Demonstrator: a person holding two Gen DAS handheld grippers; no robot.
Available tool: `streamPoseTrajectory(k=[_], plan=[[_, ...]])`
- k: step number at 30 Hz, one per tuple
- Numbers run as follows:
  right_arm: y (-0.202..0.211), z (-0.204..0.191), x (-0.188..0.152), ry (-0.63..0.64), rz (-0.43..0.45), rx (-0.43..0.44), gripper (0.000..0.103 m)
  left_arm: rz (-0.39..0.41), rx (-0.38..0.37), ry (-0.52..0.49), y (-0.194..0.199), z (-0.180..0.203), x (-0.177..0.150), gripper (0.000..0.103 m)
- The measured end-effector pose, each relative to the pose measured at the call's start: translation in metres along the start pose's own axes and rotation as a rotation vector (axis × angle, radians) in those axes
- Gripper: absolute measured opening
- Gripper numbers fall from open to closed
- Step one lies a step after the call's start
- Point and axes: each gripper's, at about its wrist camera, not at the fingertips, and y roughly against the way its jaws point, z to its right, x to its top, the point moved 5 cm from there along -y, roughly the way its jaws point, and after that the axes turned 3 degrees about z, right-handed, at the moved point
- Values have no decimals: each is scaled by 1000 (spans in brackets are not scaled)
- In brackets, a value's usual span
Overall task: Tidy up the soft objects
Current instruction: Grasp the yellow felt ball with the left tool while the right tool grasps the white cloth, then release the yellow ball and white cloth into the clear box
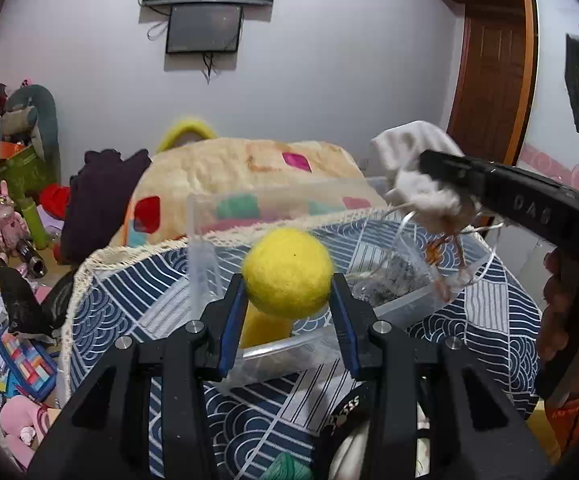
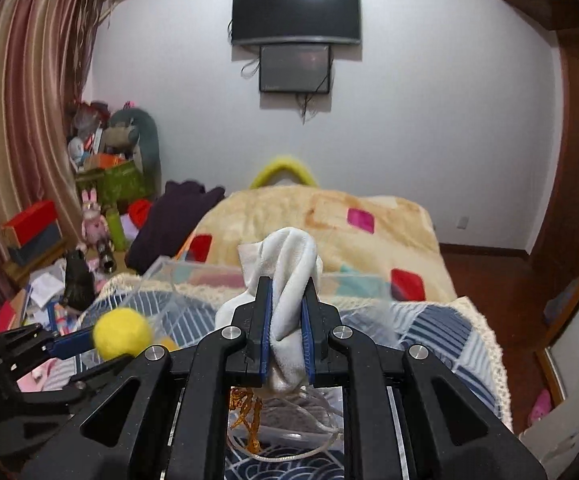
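Note:
My left gripper [image 1: 289, 292] is shut on a yellow felt ball [image 1: 287, 272] and holds it above a clear plastic box [image 1: 201, 240] on the patterned table. A second yellow piece [image 1: 263, 330] lies inside that box. My right gripper [image 2: 287, 312] is shut on a white sock [image 2: 293, 264] and holds it above another clear box [image 1: 401, 300] with strings and grey stuff in it. In the left wrist view the right gripper [image 1: 441, 184] comes in from the right with the sock [image 1: 413, 152]. The ball [image 2: 121, 332] also shows in the right wrist view.
The table has a blue and white patterned cloth [image 1: 169, 300] with a cream fringe. A green soft item [image 1: 289, 468] lies near the front edge. Beyond is a bed with a beige blanket [image 2: 329, 220]. Clutter and toys [image 1: 13, 220] cover the floor at left.

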Motion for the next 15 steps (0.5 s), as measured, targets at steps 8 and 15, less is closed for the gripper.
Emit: streamPoseTrajectory(k=[8, 15], plan=[[-27, -10, -21, 24, -123, 50, 12, -44, -12, 14, -24, 3, -5, 41], [-36, -11, -38, 41, -221, 91, 15, -68, -24, 34, -30, 0, -2, 45]])
